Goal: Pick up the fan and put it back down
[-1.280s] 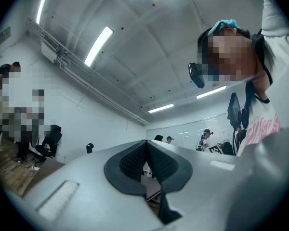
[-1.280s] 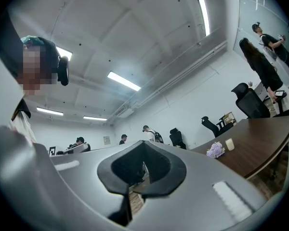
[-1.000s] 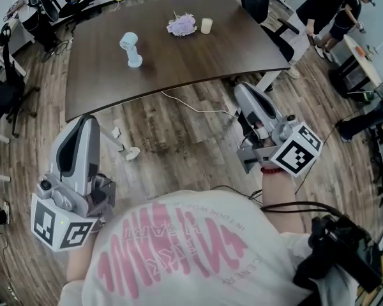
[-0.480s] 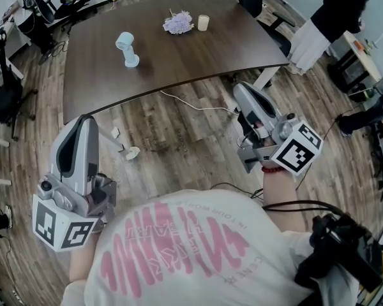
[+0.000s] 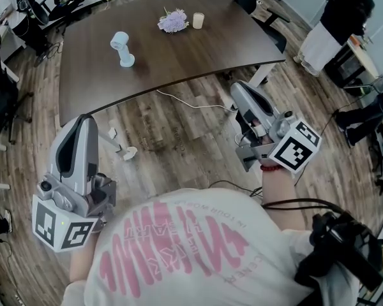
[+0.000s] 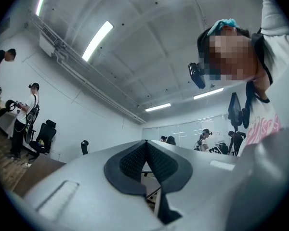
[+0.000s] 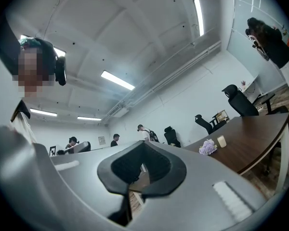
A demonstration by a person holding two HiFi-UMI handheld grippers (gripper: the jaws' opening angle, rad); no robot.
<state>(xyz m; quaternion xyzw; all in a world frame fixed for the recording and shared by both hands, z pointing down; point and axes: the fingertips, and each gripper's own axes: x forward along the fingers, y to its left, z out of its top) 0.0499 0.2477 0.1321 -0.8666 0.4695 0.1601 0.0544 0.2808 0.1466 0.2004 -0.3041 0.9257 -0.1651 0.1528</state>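
Observation:
A small light-blue fan stands upright on the left part of the dark brown table, far ahead of both grippers. My left gripper hangs over the wooden floor at the lower left, its jaws closed together with nothing between them. My right gripper is held near the table's front right corner, above the floor, jaws also shut and empty. In the left gripper view the pads meet at the tips; in the right gripper view the pads meet too. The fan is hidden in both gripper views.
A purple flower bunch and a cream candle sit at the table's far side, both also in the right gripper view: flowers, candle. A white cable runs across the floor. Office chairs and people stand around the room.
The table and fan have slid slightly up and left in the head view as the head shifted. Both grippers hold nearly the same place, still shut.

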